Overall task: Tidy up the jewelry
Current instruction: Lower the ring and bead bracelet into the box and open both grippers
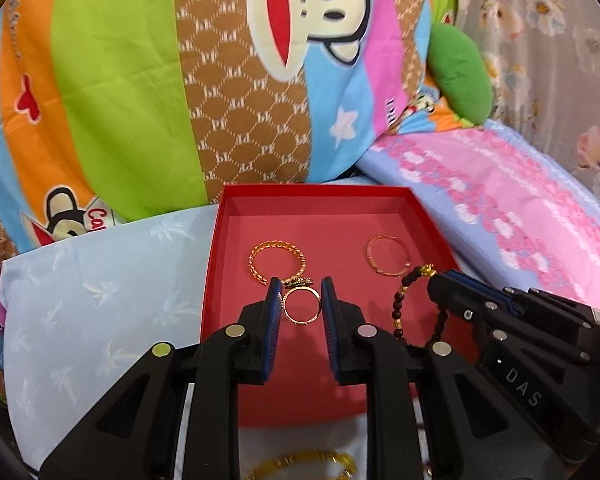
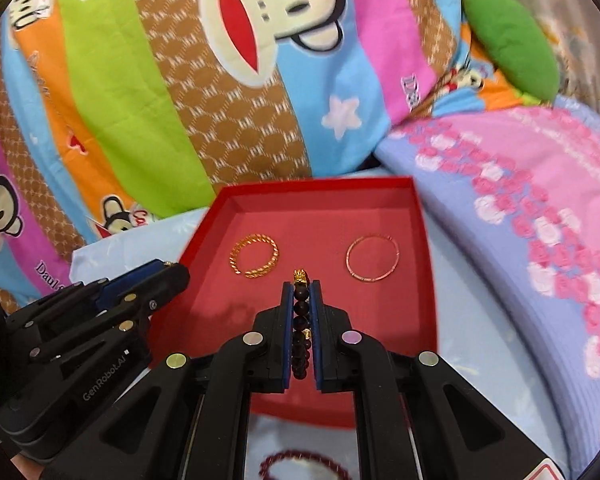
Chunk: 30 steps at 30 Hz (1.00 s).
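A red open box (image 1: 216,264) (image 2: 424,240) lies on light blue cloth. In it are a twisted gold bangle (image 1: 277,264) (image 2: 254,255) and a thin rose-gold bangle (image 1: 388,257) (image 2: 373,257). My left gripper (image 1: 300,294) is over the box; a gold ring with a dark ornament (image 1: 301,305) sits between its pads, which look slightly apart from it. My right gripper (image 2: 301,286) (image 1: 440,280) is shut on a dark beaded bracelet with gold charms (image 2: 302,320) (image 1: 400,300), held over the box.
A colourful monkey-print pillow (image 1: 220,80) rises behind the box, a pink and lilac quilt (image 1: 500,200) to its right. A gold bracelet (image 1: 300,466) lies on the cloth under my left gripper. A dark red bead bracelet (image 2: 296,466) lies under my right gripper.
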Each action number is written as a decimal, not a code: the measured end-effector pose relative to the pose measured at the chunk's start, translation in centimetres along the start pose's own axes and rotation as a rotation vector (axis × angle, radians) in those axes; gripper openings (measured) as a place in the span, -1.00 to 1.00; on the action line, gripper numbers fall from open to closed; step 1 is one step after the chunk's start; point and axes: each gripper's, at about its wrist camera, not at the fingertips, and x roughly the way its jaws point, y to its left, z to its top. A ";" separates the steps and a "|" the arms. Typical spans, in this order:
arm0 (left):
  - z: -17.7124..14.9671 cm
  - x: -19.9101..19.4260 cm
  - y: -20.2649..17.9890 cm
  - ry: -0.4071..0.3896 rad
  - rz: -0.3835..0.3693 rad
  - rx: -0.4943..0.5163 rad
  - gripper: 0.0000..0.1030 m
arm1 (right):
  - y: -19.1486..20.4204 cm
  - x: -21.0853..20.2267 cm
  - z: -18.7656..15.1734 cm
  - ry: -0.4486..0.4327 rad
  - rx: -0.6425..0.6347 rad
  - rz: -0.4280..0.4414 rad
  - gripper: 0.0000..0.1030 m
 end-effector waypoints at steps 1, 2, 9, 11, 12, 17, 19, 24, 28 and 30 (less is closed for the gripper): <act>0.1 0.9 0.1 0.009 0.005 -0.001 -0.62 | -0.1 0.7 0.0 0.010 0.003 -0.003 -0.84; 0.1 1.4 0.2 0.014 0.009 0.000 -0.62 | -0.3 1.4 0.0 0.019 0.003 -0.011 -0.84; 0.0 5.0 0.3 0.045 0.053 0.024 -0.62 | -1.9 5.0 0.1 0.061 -0.002 -0.074 -0.84; -0.1 5.6 0.3 0.051 0.056 0.028 -0.62 | -2.1 5.4 0.0 0.063 -0.012 -0.092 -0.84; -0.1 5.8 0.2 0.052 0.060 0.030 -0.62 | -2.1 5.7 0.1 0.067 -0.018 -0.103 -0.84; -0.4 6.6 0.3 0.060 0.088 0.026 -0.62 | -2.0 6.4 -0.2 0.059 -0.064 -0.181 -0.80; -0.5 6.6 0.4 0.051 0.100 0.026 -0.58 | -1.9 6.1 -0.2 0.044 -0.068 -0.200 -0.67; -0.6 6.1 0.4 0.028 0.126 0.024 -0.30 | -1.4 4.9 -0.3 -0.002 -0.086 -0.215 -0.33; -0.6 5.6 0.2 0.017 0.132 0.029 -0.30 | -0.9 4.1 -0.4 -0.014 -0.094 -0.210 -0.32; -0.6 5.2 0.1 0.012 0.136 0.030 -0.30 | -0.8 3.7 -0.5 -0.017 -0.088 -0.202 -0.32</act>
